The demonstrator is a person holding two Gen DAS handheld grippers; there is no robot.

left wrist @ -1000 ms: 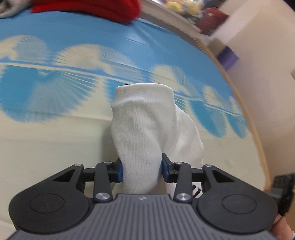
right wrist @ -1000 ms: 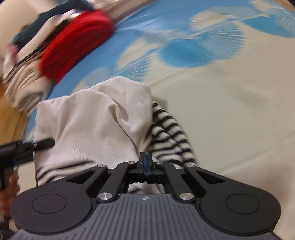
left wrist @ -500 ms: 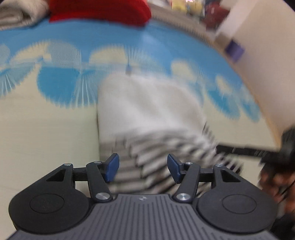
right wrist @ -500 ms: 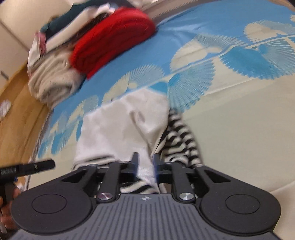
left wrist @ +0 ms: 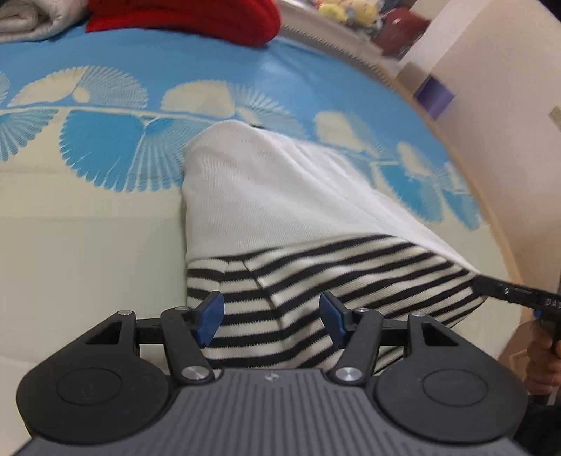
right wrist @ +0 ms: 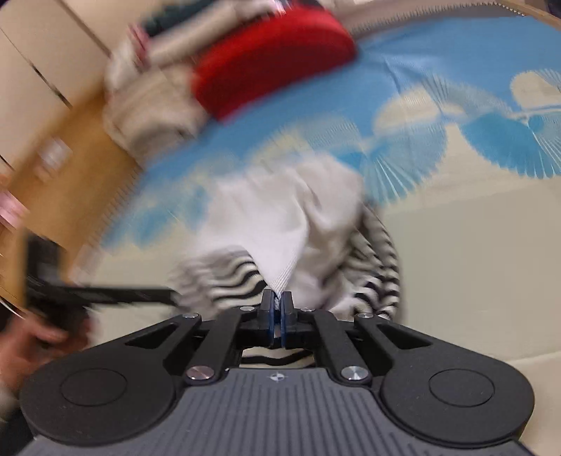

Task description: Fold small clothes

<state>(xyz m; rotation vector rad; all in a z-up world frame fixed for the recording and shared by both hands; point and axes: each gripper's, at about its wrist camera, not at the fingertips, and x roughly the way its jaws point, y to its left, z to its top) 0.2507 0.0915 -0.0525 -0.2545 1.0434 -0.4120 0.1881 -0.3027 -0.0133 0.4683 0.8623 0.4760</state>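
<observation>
My right gripper (right wrist: 277, 317) pinches the white edge of the striped garment (left wrist: 315, 280); my left gripper (left wrist: 270, 317), spread wide and empty, hovers over its near hem, long axis running away from me.

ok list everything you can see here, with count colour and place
garment: one, white with black-striped part, lying mid-mat
mat: one, cream and blue fan print, under everything
red knit: one, red, folded at the mat's far edge
beige cloth: one bundle, beside the red knit
purple box: one, by the far wall
left gripper: open over the striped part, pads apart, not pressing
right gripper: shut on a white point of the garment, jaws have just been closing
hand: one, blurred, at the right wrist view's left edge
</observation>
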